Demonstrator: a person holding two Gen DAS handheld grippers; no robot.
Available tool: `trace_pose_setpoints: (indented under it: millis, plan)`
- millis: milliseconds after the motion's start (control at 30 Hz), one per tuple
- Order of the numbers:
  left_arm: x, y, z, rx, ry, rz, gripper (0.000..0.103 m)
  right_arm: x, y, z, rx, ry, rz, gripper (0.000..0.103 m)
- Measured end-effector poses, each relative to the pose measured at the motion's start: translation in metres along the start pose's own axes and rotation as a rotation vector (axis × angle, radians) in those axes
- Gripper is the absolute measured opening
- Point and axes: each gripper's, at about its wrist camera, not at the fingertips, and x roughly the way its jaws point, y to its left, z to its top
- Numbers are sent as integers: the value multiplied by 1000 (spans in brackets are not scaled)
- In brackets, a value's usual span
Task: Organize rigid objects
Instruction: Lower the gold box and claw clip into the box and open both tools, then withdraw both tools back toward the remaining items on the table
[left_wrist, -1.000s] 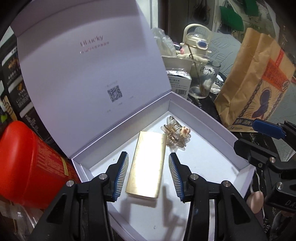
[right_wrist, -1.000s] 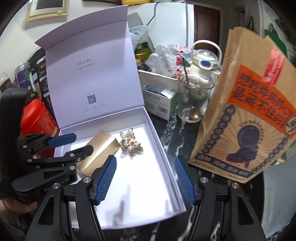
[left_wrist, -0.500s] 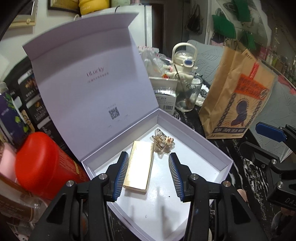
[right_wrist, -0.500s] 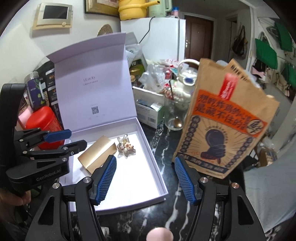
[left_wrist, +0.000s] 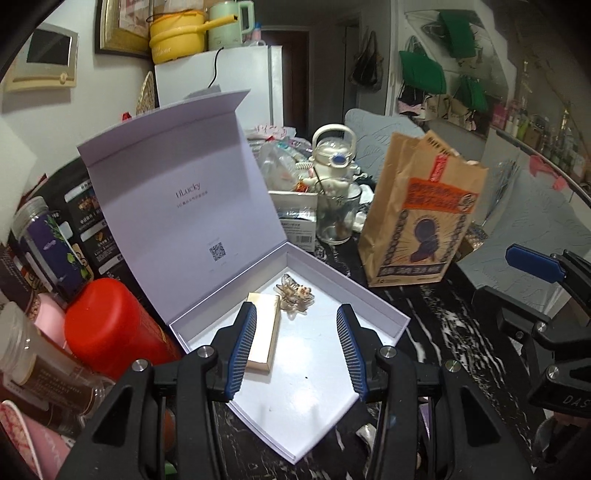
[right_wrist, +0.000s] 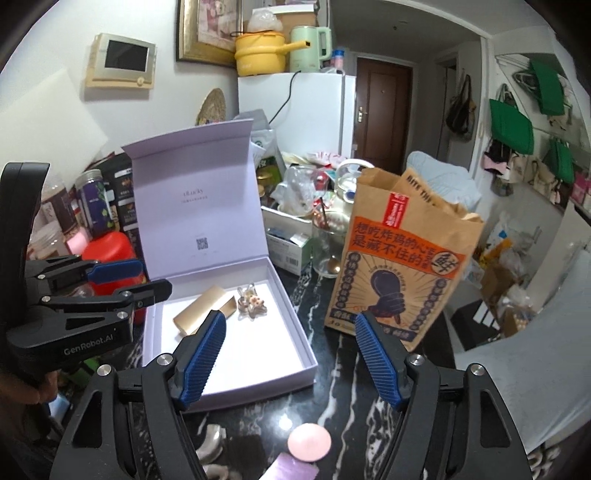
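An open white gift box (left_wrist: 369, 295) (right_wrist: 295, 332) lies on the black marble table with its lid standing up. Inside it are a flat gold case (left_wrist: 264, 332) (right_wrist: 201, 310) and, just beyond, a clear hair clip (left_wrist: 293, 295) (right_wrist: 252, 304). My left gripper (left_wrist: 293, 354) (right_wrist: 153, 277) hovers above the box's near part, jaws apart with nothing between them. My right gripper (right_wrist: 290, 354) (left_wrist: 496, 275) hangs over the box's right rim and the table, its jaws opening and empty.
A brown paper bag (right_wrist: 399, 266) (left_wrist: 417, 221) stands right of the box. A red canister (left_wrist: 110, 325) and jars (left_wrist: 51, 247) crowd its left side. A glass cup (left_wrist: 338, 218) and packages sit behind. A pink disc (right_wrist: 309, 441) lies on the near table.
Both grippers have drawn back and up from the box, which now looks smaller and farther. The right jaws stand a little wider. The case and clip have not moved.
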Motion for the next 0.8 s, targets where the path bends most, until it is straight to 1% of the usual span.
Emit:
trace_pose_setpoints:
  millis: [100, 167, 300, 367, 400, 433, 467, 500, 567, 700, 800]
  plan:
    - [-15, -3, -2, 6, -17, -9, 45, -15, 2, -4, -1, -12, -11, 74]
    - [-24, -5, -5, -1, -22, -37, 45, -22, 3, -7, 0, -17, -15, 78]
    - [-41, -11, -13, 3, -27, -61, 45, -45, 4, -14, 2, -43, -27, 79]
    - [-48, -14, -17, 10, -25, -74, 47, -55, 6, -18, -1, -56, -42, 85]
    - [-51, -16, -20, 15, -25, -74, 60, -60, 6, -21, -2, -63, -48, 86]
    - [-55, -17, -22, 21, -28, -76, 82, -66, 7, -24, -3, -70, -55, 86]
    - [-59, -18, -25, 27, -37, -80, 92, -70, 8, -26, -4, -74, -60, 87]
    - [-64, -19, -28, 29, -48, -81, 98, -76, 9, -30, -5, -78, -71, 88]
    - [-71, -21, -34, 33, -57, -72, 98, -84, 11, -35, -6, -85, -77, 94]
    - [-79, -23, -47, 44, -43, -75, 98, -96, 12, -48, 2, -89, -96, 94]
    - [-86, -26, -59, 57, -37, -73, 98, -106, 11, -60, 33, -88, -100, 96]
